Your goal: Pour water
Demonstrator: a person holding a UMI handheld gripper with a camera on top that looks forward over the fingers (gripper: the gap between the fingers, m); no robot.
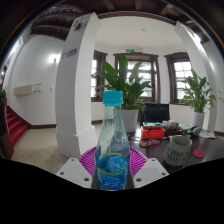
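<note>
A clear plastic water bottle [113, 140] with a turquoise cap and a blue label stands upright between my two fingers. My gripper [112, 166] is shut on the bottle, with a magenta pad [90, 158] pressed against each side of its lower body. The bottle is lifted clear of the table and held in front of the room view. A round, ribbed, pale container [178, 150] stands on the dark table [160, 150] to the right, beyond the fingers.
Red items [153, 131] and a small red object [199, 154] lie on the table at the right. A potted plant [127, 95] stands behind the bottle. Another plant [203, 97] is at the far right. A white pillar [73, 95] rises on the left.
</note>
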